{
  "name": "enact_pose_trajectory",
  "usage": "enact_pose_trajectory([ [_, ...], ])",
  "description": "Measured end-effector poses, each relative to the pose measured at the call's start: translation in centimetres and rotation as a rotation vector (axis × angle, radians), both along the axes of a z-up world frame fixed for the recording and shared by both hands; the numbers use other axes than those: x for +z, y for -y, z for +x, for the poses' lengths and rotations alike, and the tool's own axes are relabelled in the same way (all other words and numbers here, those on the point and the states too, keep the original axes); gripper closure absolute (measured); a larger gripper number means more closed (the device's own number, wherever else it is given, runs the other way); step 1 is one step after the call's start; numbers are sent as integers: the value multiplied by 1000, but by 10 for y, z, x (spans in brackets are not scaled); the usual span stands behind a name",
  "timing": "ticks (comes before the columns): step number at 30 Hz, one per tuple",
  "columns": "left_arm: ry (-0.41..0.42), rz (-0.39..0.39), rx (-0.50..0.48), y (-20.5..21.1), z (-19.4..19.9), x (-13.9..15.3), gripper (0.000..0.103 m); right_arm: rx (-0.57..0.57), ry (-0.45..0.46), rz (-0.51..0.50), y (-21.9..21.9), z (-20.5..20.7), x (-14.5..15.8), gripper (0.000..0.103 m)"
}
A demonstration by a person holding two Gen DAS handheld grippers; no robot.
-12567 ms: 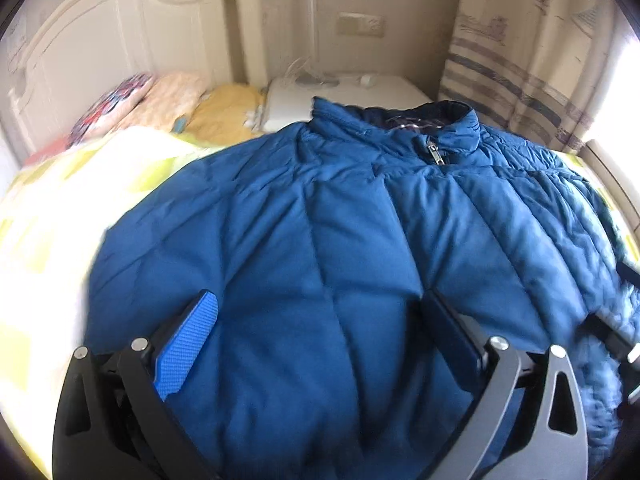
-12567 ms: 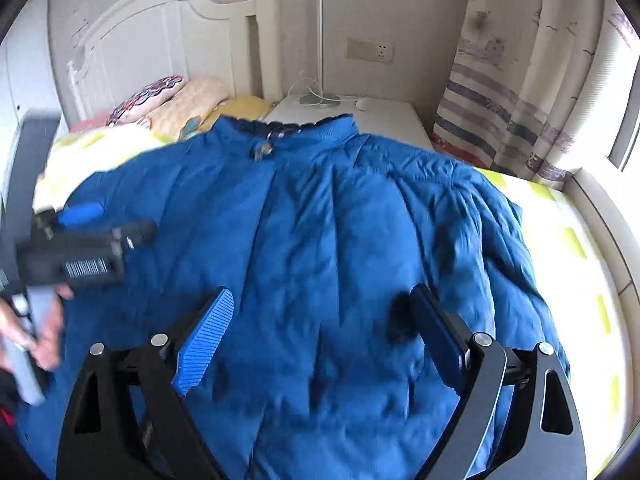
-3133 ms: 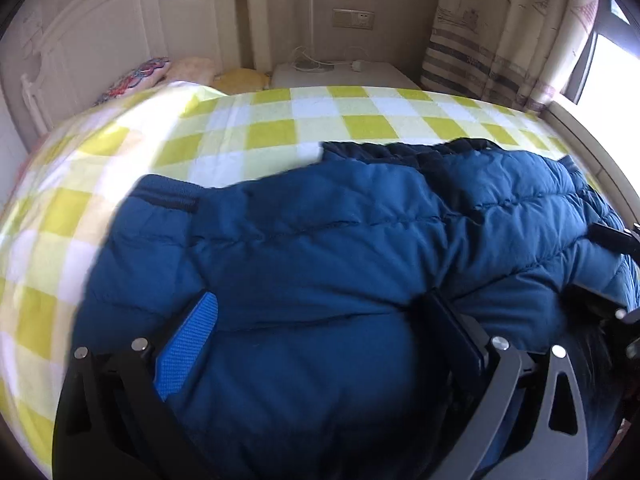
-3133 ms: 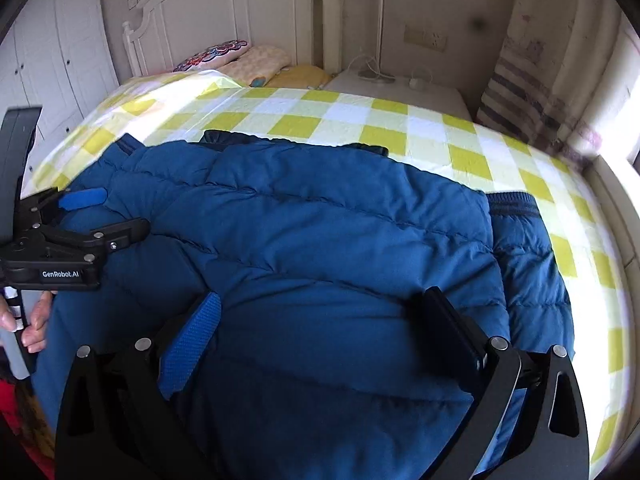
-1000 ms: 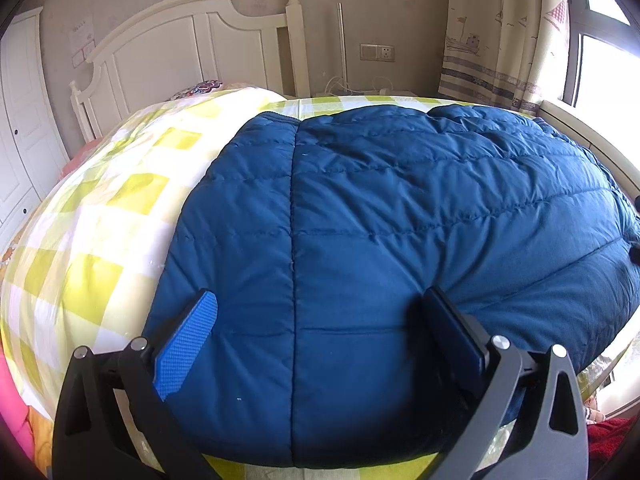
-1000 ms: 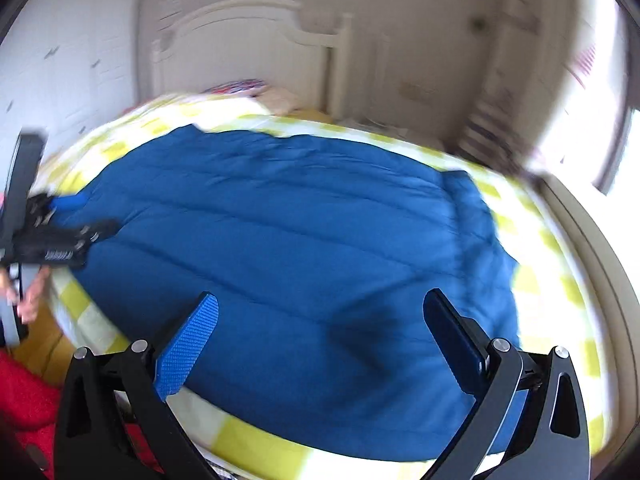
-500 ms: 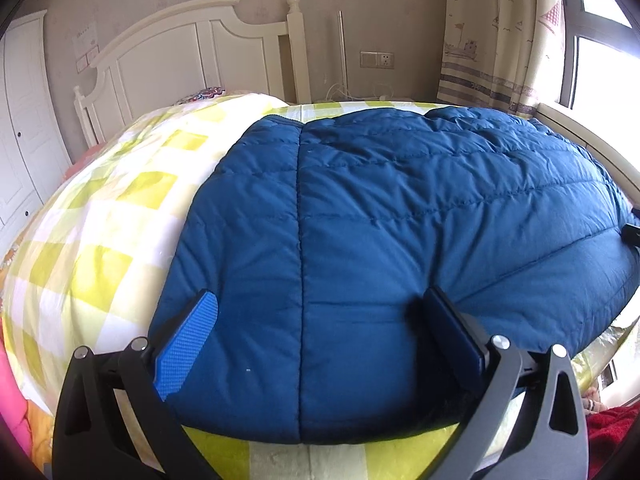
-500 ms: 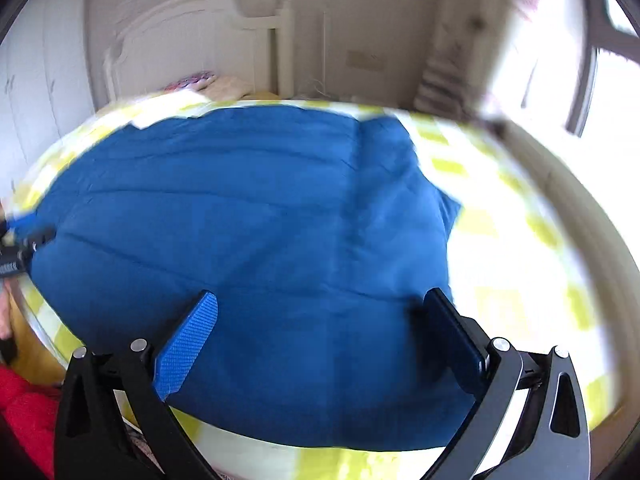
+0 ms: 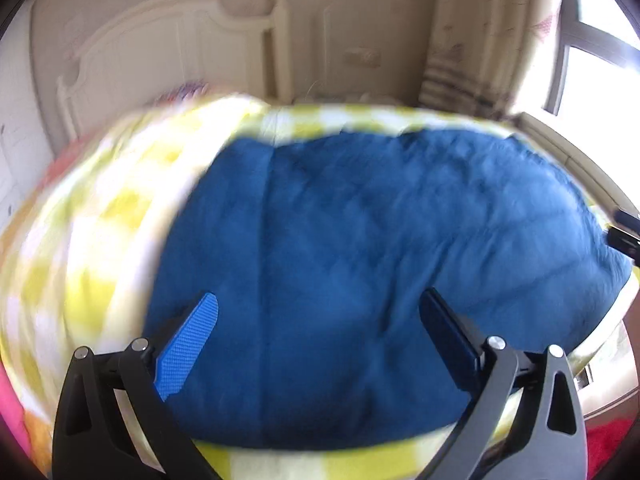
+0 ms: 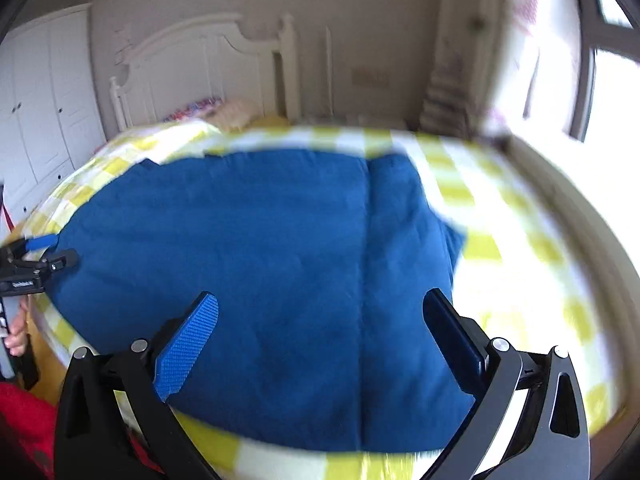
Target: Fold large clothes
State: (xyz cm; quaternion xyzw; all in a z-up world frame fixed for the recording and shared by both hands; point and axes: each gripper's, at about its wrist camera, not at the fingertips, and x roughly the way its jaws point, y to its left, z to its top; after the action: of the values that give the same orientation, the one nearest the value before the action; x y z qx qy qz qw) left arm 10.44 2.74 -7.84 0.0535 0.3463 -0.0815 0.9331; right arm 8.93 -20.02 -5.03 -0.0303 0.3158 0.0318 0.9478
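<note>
blue down jacket (image 9: 360,272) is seen folded at the bed (image 9: 88,240) foot edge | left gripper (image 9: 320,336), right gripper (image 10: 322,336): jaws spread, empty | judged soft, bulky, slippery; best taken by hem corners

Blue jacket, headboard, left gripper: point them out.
blue jacket (image 10: 280,260), right wrist view, quilted middle.
headboard (image 10: 200,60), right wrist view, white panel.
left gripper (image 9: 318,340), left wrist view, midway between open fingertips.

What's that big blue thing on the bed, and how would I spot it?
Look at the bed with the yellow-and-white checked cover below the white headboard. Near its foot lies a folded puffy blue jacket: the only solid dark-blue, quilted mass on that pale checked fabric.
</note>
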Motion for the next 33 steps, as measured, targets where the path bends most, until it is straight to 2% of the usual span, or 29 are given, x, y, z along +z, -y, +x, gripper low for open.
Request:
enact_pose_trajectory([
  [2, 54, 51, -24, 26, 16, 17, 2, 45, 3, -23, -17, 23, 7, 5],
  [3, 56, 58, -44, 38, 29, 21, 2, 60, -7, -40, -25, 39, 8, 5],
  [6, -1, 133, -28, 63, 83, 14, 2, 88, -148, -73, -43, 101, -6, 5],
  [8, -82, 207, -15, 74, 123, -10, 2, 90, -215, -79, -43, 127, -21, 5],
  [9, -103, 210, -16, 75, 131, -19, 2, 98, -232, -49, -40, 136, -27, 5],
  [10, -125, 167, -25, 71, 138, -25, 2, 99, -246, 24, -30, 139, -30, 5],
  [12, -167, 49, -28, 54, 146, -28, 2, 74, -230, 101, -14, 137, -27, 5],
  [15, -164, -27, -49, 42, 146, -31, 2, -38, -181, 133, 19, 124, -20, 5],
  [17, -155, -18, -46, 44, 145, -35, 2, -151, -179, 131, 48, 116, -22, 5],
  [19, -145, 20, -39, 51, 145, -38, 2, -239, -216, 160, 73, 112, -26, 5],
  [21, -148, 50, -28, 56, 143, -36, 2, -269, -194, 181, 82, 105, -18, 5],
  [23, -157, 69, -15, 59, 143, -28, 2, -210, -136, 152, 69, 101, -2, 5],
  [25, -143, 81, -14, 62, 150, -15, 2, -143, -118, 109, 46, 109, 10, 5],
  [28, -107, 114, 12, 64, 164, 1, 2, -52, -138, 35, -2, 141, 15, 5],
  [33, -155, 191, 63, 64, 204, -8, 2, 92, -202, -115, -81, 204, 0, 5],
])
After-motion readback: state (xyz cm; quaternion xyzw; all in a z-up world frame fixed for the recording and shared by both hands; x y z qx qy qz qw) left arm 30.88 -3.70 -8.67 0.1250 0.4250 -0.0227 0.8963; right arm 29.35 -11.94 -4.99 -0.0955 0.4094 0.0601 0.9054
